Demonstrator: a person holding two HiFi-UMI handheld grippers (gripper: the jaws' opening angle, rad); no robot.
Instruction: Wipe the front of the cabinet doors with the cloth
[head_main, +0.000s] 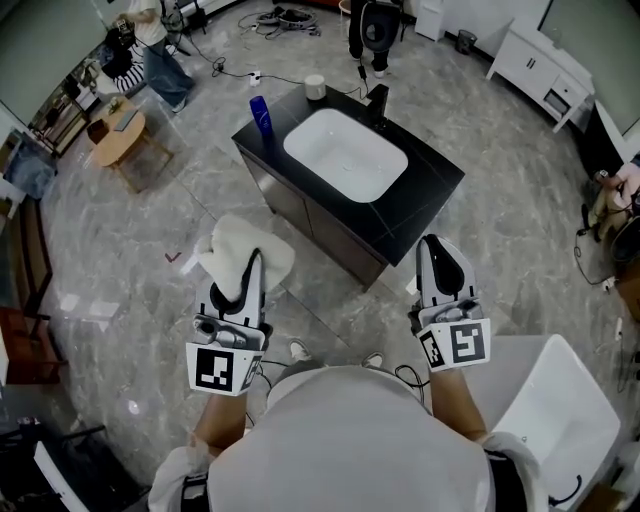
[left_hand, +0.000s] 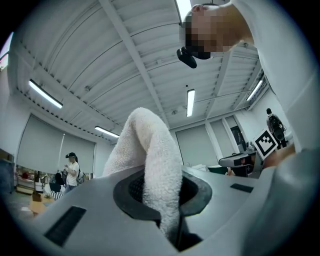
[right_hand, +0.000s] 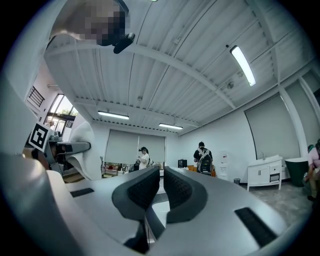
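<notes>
A dark cabinet (head_main: 322, 222) with a black top and a white sink (head_main: 346, 153) stands ahead of me in the head view, its doors facing me and to the left. My left gripper (head_main: 251, 264) hangs low in front of the doors, apart from them, shut on a white cloth (head_main: 243, 250) that bunches over its tip. In the left gripper view the cloth (left_hand: 149, 150) rises from between the jaws of the left gripper (left_hand: 161, 192), which points up at the ceiling. My right gripper (head_main: 433, 247) is off the cabinet's near right corner. In its own view the right gripper (right_hand: 161, 189) is shut and empty.
A blue bottle (head_main: 260, 113), a white cup (head_main: 315, 86) and a black faucet (head_main: 377, 100) stand on the top. A white chair (head_main: 556, 402) is at my lower right. A wooden side table (head_main: 118, 136) stands far left. Cables (head_main: 283, 18) lie on the floor beyond.
</notes>
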